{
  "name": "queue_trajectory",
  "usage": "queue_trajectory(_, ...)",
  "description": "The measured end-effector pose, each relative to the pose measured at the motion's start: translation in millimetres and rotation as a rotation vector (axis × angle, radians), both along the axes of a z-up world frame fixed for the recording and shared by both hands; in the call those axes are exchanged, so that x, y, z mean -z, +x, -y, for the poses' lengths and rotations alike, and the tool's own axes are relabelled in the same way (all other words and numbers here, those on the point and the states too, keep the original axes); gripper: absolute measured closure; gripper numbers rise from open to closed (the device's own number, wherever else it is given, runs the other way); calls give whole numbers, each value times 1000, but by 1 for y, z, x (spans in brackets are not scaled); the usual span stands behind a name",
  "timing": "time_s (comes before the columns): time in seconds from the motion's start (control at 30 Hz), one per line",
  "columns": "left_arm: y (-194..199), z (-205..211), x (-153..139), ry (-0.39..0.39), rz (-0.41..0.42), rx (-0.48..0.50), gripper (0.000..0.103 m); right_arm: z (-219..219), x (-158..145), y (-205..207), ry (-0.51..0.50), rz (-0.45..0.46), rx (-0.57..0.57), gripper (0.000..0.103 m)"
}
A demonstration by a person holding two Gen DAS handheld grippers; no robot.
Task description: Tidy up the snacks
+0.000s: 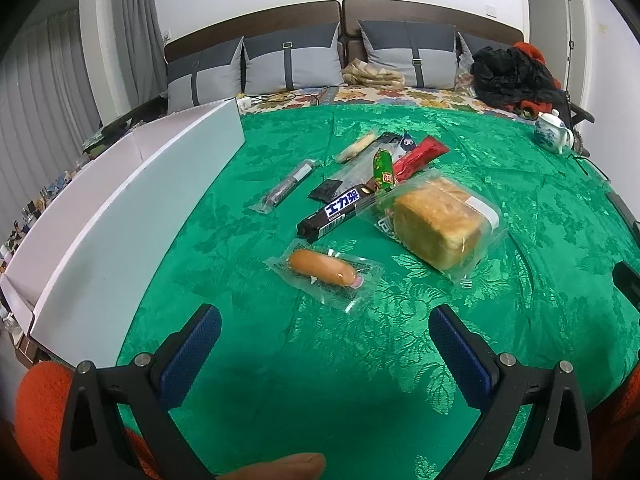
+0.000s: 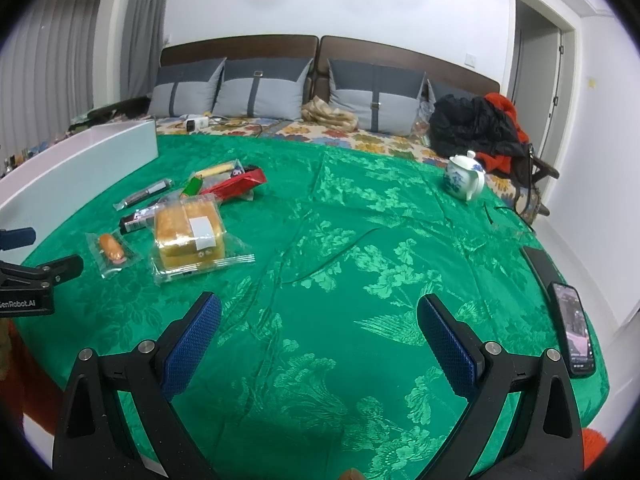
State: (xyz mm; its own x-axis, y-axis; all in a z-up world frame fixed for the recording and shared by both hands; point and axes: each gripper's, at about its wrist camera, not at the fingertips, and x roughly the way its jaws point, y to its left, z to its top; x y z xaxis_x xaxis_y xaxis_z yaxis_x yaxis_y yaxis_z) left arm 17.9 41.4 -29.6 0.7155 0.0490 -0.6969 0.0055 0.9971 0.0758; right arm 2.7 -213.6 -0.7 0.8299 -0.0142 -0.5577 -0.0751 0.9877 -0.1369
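Left gripper (image 1: 324, 336) wide open, empty, w/ wrapped sausage (image 1: 322, 272) just ahead on the green cloth (image 1: 520, 240). Right gripper (image 2: 319, 330) also wide open, empty, snacks well off to its left. Best: pinch sausage pack across its middle, then carry to white box (image 1: 132, 200) at left.

Both cameras sit low, looking forward across the green patterned worktop (image 1: 400, 360) toward the sofa. The left view is near the heap of wrapped snacks (image 1: 384, 200); the right view stands farther right. They share the snacks, white box (image 2: 100, 152) and porcelain teapot (image 2: 462, 178).
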Motion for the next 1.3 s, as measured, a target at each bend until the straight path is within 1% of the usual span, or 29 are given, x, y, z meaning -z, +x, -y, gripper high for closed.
queue_trajectory(0.37, 2, -3, 4, -4, -23, -7, 0, 0, 1, 0, -2, -3, 0, 3)
queue_trajectory(0.6, 6, -4, 13, -6, -66, -14, 0, -1, 4, 1, 3, -10, -1, 3)
queue_trajectory(0.67, 9, -6, 20, -10, -94, -20, 0, -1, 6, 2, 9, -17, -1, 3)
queue_trajectory(0.8, 18, -16, 35, -28, -156, -58, 0, 6, 12, 7, 43, -60, 9, 3)
queue_trajectory(0.93, 24, -27, 45, -53, -199, -80, 0, 12, 25, 16, 76, -138, 30, 3)
queue_trajectory(1.03, 27, -28, 53, -50, -228, -79, 0, 14, 35, 21, 85, -189, 38, 3)
queue_trajectory(1.13, 29, -27, 58, -42, -243, -71, 0, 12, 41, 22, 77, -219, 35, 3)
queue_trajectory(1.3, 31, -29, 60, -67, -247, -72, 0, 3, 48, 22, 53, -250, 7, 3)
